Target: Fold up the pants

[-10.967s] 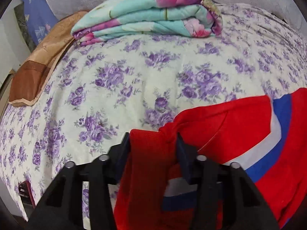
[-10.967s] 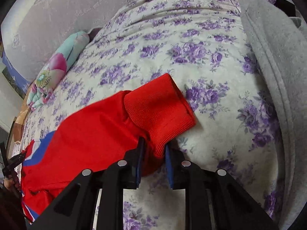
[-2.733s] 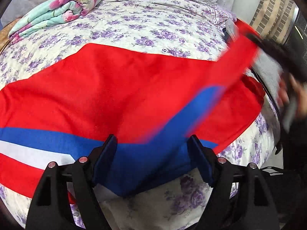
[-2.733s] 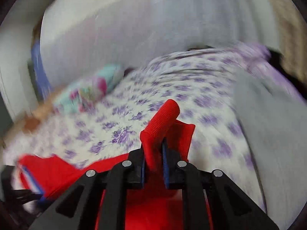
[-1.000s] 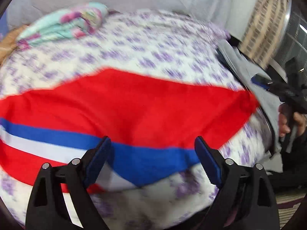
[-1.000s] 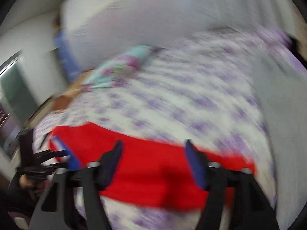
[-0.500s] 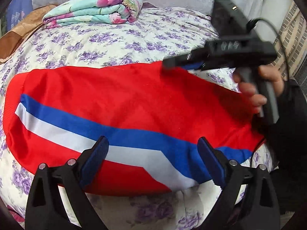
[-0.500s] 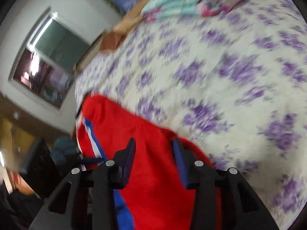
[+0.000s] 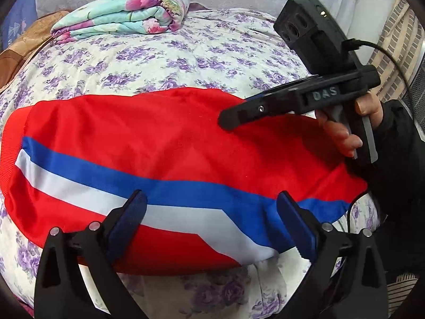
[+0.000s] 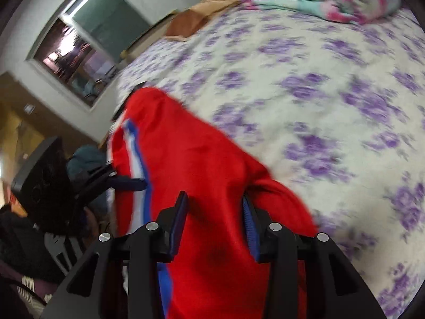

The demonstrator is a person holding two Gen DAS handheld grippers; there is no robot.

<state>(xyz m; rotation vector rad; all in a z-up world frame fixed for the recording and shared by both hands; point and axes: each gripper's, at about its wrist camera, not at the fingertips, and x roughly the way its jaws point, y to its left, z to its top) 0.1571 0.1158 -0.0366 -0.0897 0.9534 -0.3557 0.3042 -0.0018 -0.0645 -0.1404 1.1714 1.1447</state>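
Note:
The red pants (image 9: 148,138) with a blue and white side stripe lie folded lengthwise across the flowered bed. My left gripper (image 9: 209,210) is open and empty over the near striped edge. My right gripper (image 9: 225,122) hovers over the right part of the pants, held by a hand. In the right wrist view the right gripper (image 10: 215,207) is open just above the red cloth (image 10: 212,175), holding nothing. The left gripper (image 10: 132,182) shows at the left there.
A folded teal and pink floral quilt (image 9: 122,13) lies at the back of the bed (image 9: 186,61). A brown cushion (image 9: 16,50) sits at the back left. A window (image 10: 87,34) is on the left wall. A cable (image 9: 385,50) trails from the right gripper.
Both grippers let go of the pants, which now lie flat and folded. The right gripper has swung in low over the right part of the pants.

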